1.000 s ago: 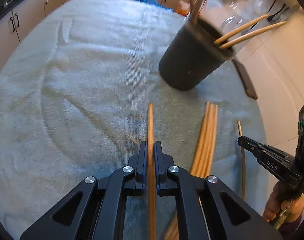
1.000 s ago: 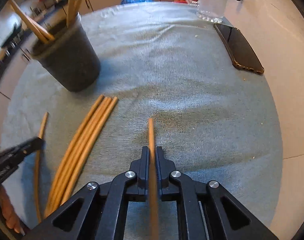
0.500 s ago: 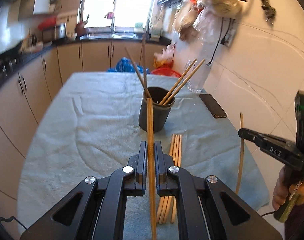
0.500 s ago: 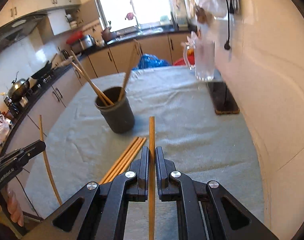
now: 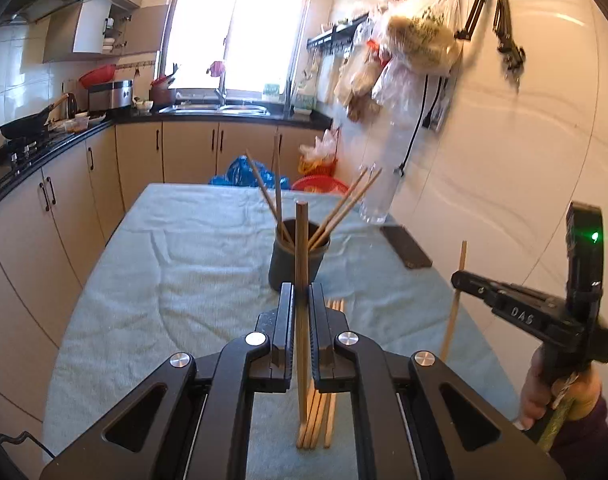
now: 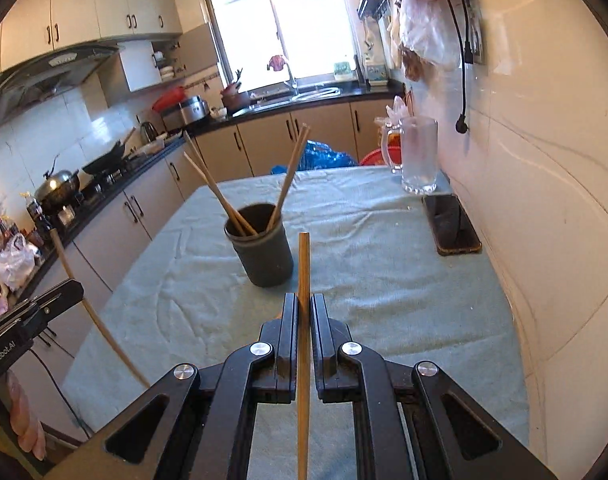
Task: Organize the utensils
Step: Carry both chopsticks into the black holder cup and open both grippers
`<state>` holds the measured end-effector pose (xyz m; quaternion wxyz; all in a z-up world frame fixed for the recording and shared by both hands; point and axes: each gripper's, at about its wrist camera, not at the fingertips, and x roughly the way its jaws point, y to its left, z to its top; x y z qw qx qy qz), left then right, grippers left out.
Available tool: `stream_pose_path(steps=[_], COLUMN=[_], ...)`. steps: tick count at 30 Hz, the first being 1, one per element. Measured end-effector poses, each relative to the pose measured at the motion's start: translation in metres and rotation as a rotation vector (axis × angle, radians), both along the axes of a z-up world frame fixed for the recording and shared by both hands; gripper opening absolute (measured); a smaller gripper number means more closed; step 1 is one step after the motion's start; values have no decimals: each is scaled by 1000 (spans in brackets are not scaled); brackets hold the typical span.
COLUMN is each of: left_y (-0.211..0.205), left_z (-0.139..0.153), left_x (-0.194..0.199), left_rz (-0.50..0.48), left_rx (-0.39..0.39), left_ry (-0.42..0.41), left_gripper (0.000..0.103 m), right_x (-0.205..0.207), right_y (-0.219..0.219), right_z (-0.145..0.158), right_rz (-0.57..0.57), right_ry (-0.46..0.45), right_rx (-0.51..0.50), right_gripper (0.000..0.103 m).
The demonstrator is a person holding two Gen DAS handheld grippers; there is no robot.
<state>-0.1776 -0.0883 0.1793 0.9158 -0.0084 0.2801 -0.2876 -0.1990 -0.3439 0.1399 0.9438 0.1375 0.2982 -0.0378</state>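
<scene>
Both pairs of fingers pinch one chopstick each. The dark cup ahead of them already holds leaning sticks; the new one may catch on these or tip the cup.

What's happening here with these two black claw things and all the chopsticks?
A person is tidying chopsticks on a towel-covered table. Each hand holds a claw tool: the left claw and the right claw are each shut on one chopstick, held above the table. A dark cup already holds four chopsticks, and a bundle of chopsticks lies on the towel, not yet collected.
</scene>
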Motion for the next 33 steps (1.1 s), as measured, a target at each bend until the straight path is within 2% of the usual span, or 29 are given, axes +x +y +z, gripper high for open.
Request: stream_pose_path(steps=[7, 15, 20, 26, 30, 33], left_y=[-7, -30, -51, -72, -82, -86], left_z=[34, 75, 84, 67, 42, 31], left_x=[24, 71, 107, 156, 176, 179], left_rz=[3, 24, 44, 77, 66, 59], left_rx=[-63, -115, -129, -113, -93, -66], left_ry=[-36, -105, -126, -83, 6, 17], left_gripper=[6, 6, 6, 6, 6, 6], right_x=[22, 67, 98, 145, 171, 182], right_y=[-8, -16, -12, -9, -13, -17], right_z=[27, 90, 108, 91, 63, 45], right_rz=[-19, -40, -104, -136, -116, -97], right_ry=[-89, -287, -380, -357, -263, -207], right_rx=[33, 80, 50, 34, 50, 66], right_gripper=[7, 7, 7, 7, 7, 7])
